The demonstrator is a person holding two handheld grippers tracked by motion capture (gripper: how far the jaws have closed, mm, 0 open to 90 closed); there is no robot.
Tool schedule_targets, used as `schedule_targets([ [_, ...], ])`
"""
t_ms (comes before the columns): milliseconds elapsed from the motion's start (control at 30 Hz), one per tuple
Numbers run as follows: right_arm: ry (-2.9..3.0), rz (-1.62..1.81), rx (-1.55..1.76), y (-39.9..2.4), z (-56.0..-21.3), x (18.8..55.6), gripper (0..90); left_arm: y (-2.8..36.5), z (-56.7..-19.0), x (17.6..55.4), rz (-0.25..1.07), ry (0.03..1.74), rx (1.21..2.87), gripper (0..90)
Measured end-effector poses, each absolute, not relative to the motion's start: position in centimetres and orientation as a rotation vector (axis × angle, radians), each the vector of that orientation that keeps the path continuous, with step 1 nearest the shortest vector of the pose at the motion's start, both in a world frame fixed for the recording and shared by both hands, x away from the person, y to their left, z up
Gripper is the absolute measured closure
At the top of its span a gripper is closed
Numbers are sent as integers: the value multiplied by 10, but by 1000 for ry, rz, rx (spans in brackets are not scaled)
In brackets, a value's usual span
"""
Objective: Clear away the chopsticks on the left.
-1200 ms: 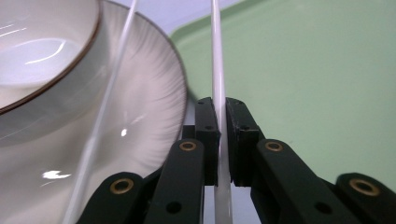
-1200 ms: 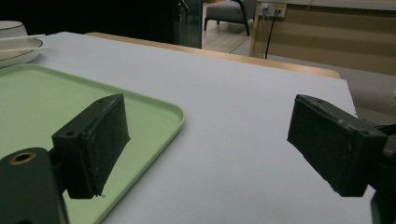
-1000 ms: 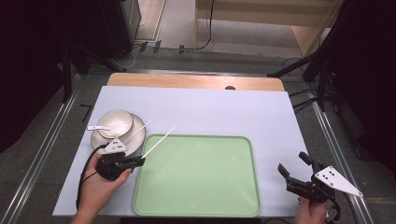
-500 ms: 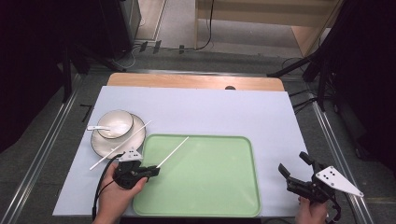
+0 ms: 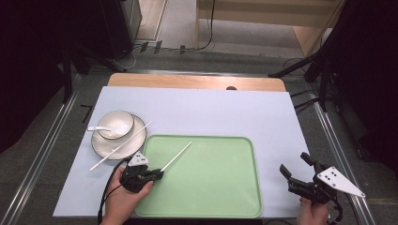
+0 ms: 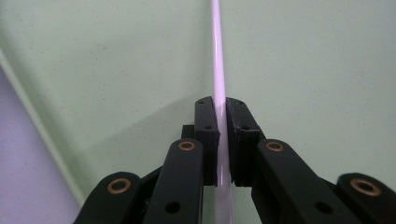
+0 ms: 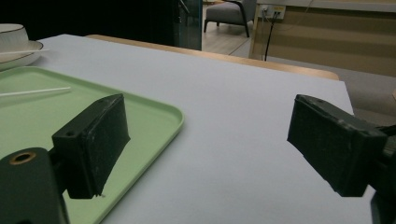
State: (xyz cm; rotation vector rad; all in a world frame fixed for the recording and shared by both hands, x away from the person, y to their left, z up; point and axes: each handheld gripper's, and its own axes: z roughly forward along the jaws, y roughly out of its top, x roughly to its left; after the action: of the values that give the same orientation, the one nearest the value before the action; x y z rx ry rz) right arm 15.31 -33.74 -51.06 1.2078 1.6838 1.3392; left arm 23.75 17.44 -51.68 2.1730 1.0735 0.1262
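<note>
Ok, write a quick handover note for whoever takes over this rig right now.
Left claw: shut on one white chopstick, held over the green tray.
Right claw: open, holding nothing, over the table's right edge.
Second chopstick lies across the plate that carries the bowl.
Done: first chopstick brought to the tray.
Left, probably: set it down, then fetch the second one.
</note>
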Motion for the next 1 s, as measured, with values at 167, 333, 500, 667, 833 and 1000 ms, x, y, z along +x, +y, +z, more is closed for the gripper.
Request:
schedule_targets([
  [167,1690,1336,1203,-337,-511,153,126,174,-517,238,127,1067,2178,848],
  [333,1686,1335,1204,-337,-510,153,126,176,-517,240,90,1075,2165,833],
  [500,1686,1334,1207,-337,-511,153,126,176,-515,240,72,1060,2179,771],
  [667,1687,1333,1204,-337,-511,153,126,178,-508,243,68,1058,2108,708],
  [833,1684,1332,1214,-336,-511,154,126,154,-501,252,67,965,2113,900],
  [1000,1699,1321,1202,-333,-512,155,126,115,-511,265,97,936,2201,900],
])
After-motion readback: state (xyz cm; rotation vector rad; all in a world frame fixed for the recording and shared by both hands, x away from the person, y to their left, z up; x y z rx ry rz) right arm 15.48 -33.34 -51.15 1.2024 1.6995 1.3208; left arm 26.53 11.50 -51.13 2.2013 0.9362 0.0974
